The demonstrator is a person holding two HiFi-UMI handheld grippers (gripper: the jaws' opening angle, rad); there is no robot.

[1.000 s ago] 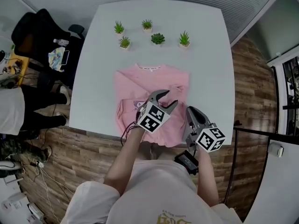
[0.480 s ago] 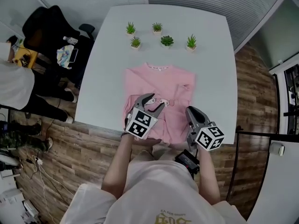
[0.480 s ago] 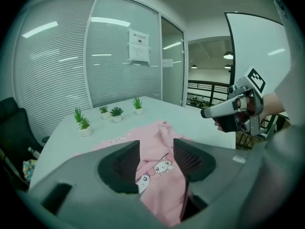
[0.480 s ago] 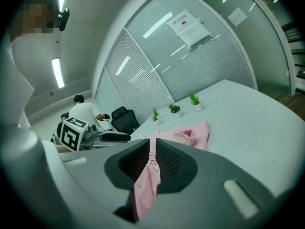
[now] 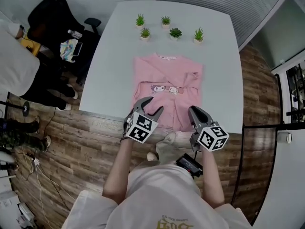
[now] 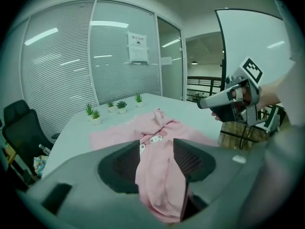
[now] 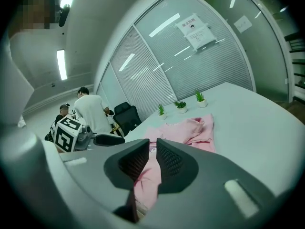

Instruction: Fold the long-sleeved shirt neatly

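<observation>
Left gripper: jaws wide apart, pink hem between, not squeezed. Shirt flat on table, sleeves tucked in, hem at near edge. Right gripper: jaws almost together, pinching hem corner. Cloth soft, light, floppy; likely best held by corners.

Soft pink long-sleeved shirt in the middle, a small dark-and-white cartoon print across its chest. Plain white surface underneath. Green potted plants sit in white pots. Grey left gripper, grey right gripper, each cube patterned in black-and-white squares. Brown wood-plank floor, black office chair.
</observation>
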